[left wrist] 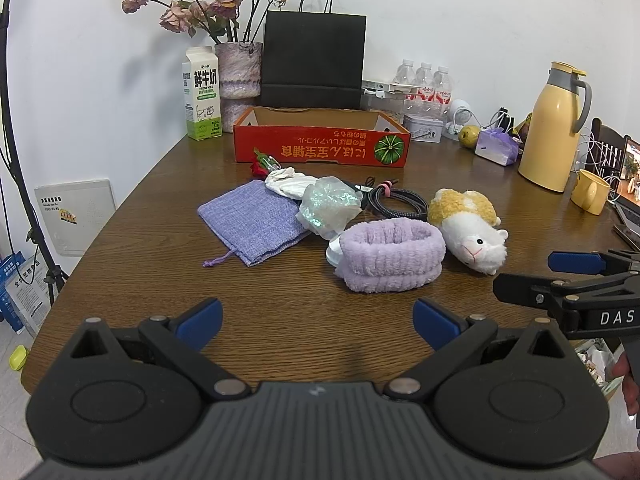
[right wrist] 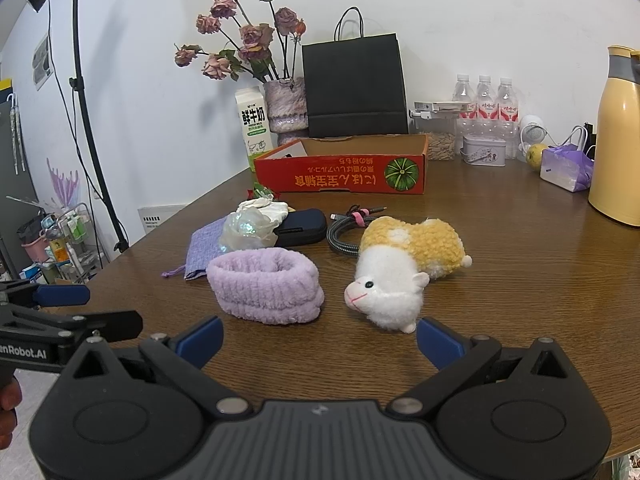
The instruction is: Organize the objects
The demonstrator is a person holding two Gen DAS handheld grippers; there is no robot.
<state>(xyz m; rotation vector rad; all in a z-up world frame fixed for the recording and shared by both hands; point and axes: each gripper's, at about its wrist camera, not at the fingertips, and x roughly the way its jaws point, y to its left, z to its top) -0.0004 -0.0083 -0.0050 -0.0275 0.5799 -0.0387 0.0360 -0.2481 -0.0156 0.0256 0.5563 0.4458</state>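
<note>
Left gripper (left wrist: 318, 322): held low over the near edge of the wooden table (left wrist: 160, 280), level, pointing at the clutter. Blue-padded fingers spread wide, nothing between them. Bare wood lies between the fingertips.

Right gripper (right wrist: 319, 340): same pose, low and level, fingers wide apart, empty. In the left wrist view it enters from the right edge, side-on, just beyond the left gripper's right finger; lettering "DAS" is visible on its body. In the right wrist view the left gripper's body reads "nRobot.AI", the start cut off. A bit of a hand shows at the frame edge under each.

Task items:
- Lilac headband (right wrist: 266, 290), just ahead of the right gripper's left finger.
- Plush sheep (right wrist: 400, 276), nose close to the right finger's tip, not touching.
- Coiled cable (right wrist: 344, 232), dark case (right wrist: 300, 226), purple pouch (left wrist: 252, 220) and crumpled film (left wrist: 328, 208) lie farther out, clustered together.
- Red cardboard tray (left wrist: 320, 148) beyond all, printed with upside-down Japanese text and a green pumpkin.

Milk carton (left wrist: 202, 96) left of the tray reads "FRESH MILK" under Chinese characters.
</note>
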